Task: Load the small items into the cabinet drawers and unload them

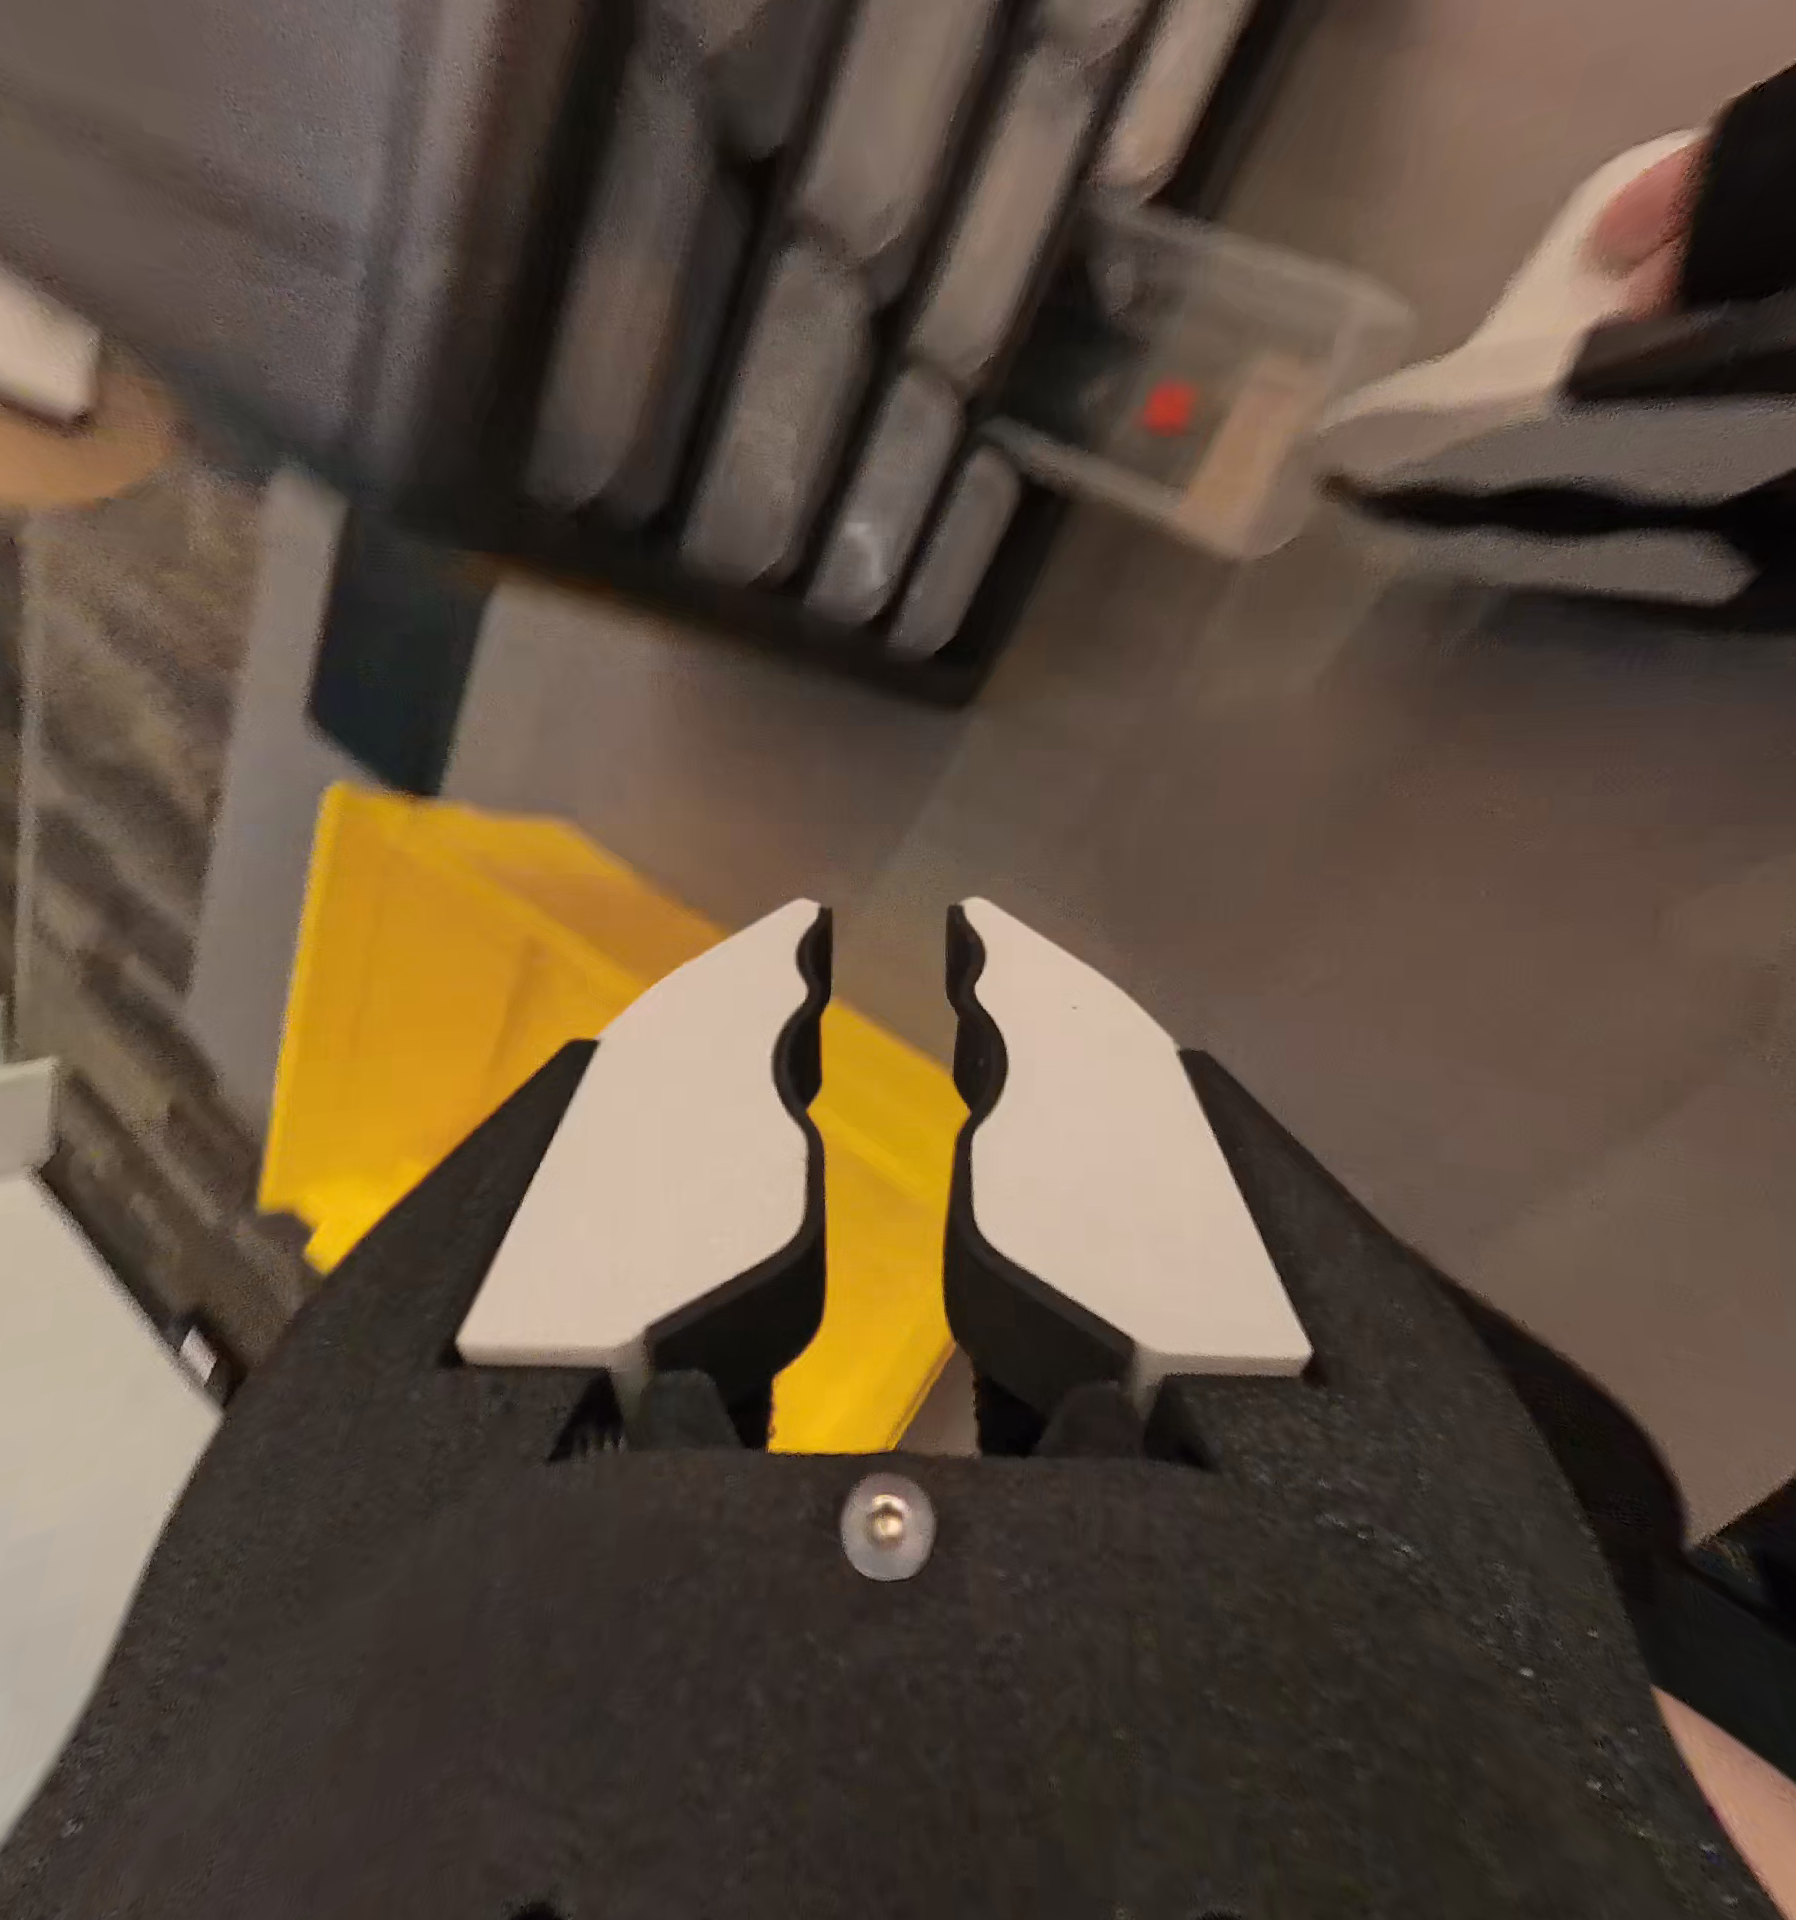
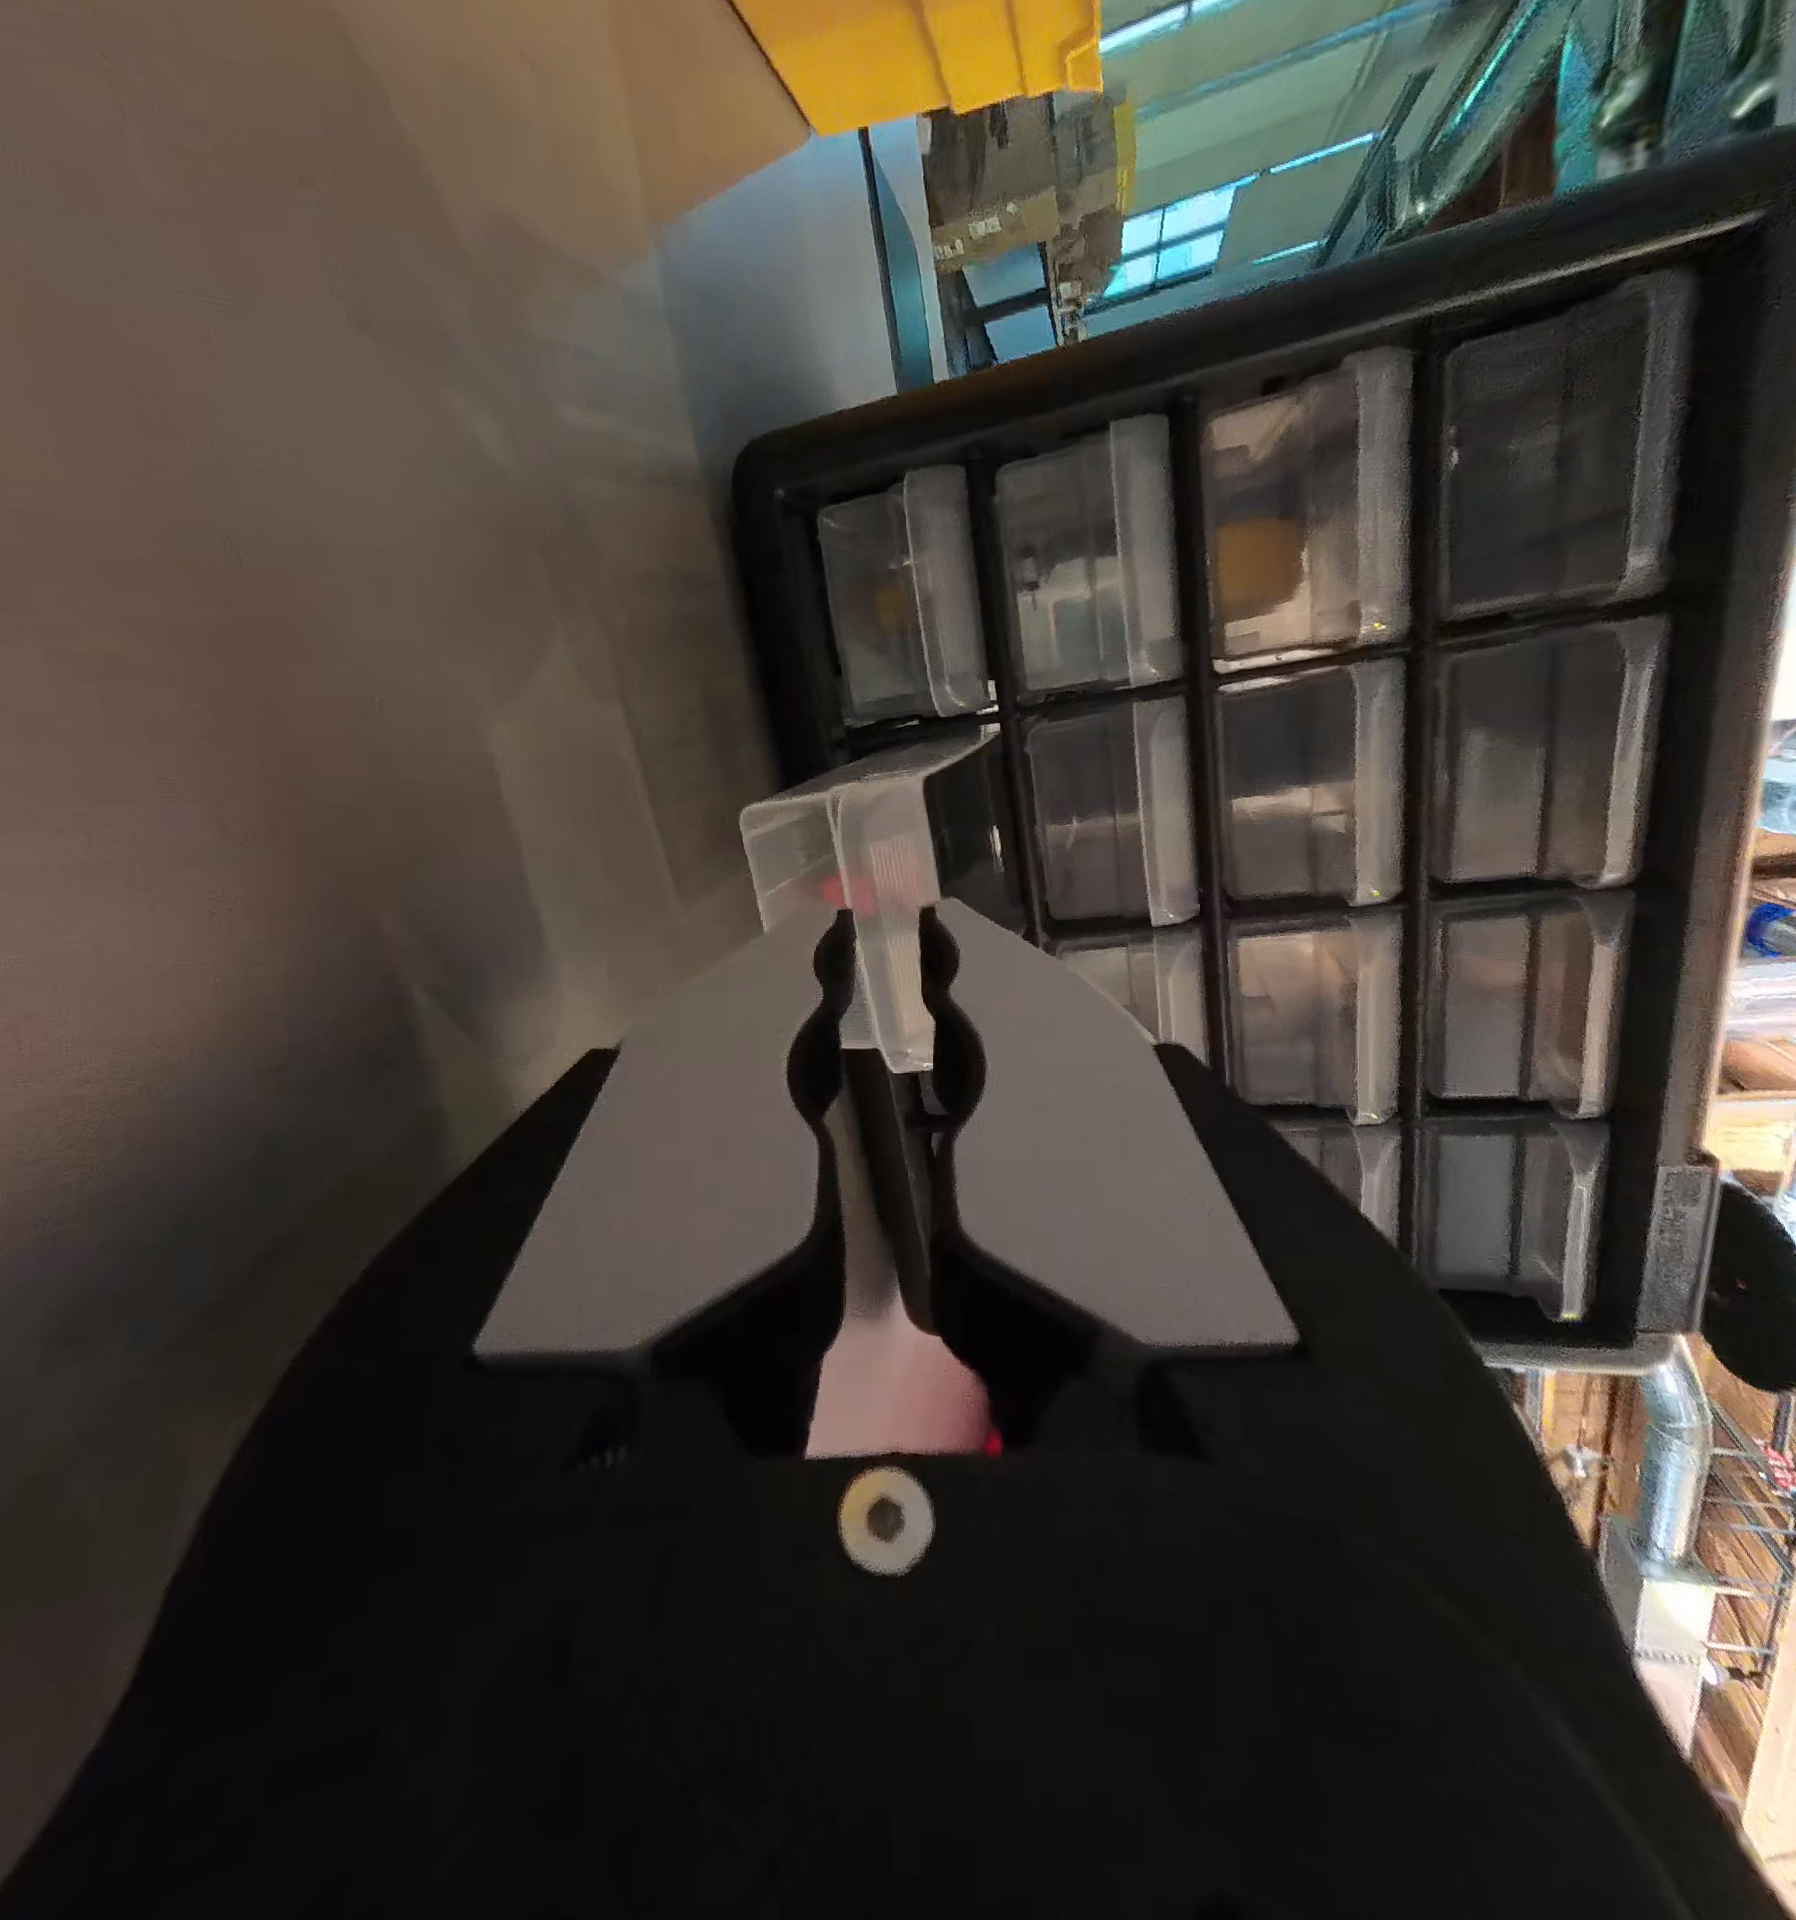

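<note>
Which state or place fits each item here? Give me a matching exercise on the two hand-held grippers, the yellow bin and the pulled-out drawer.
Column 1:
1. left hand-held gripper
2. right hand-held gripper
3. yellow bin
4. clear drawer

Column 2:
A. pulled partway out of the black cabinet, something red inside
B. jaws apart, holding nothing
C. on the grey table, under the left fingers
D. closed on the drawer's front tab

Pairs: 1-B, 2-D, 3-C, 4-A
</note>
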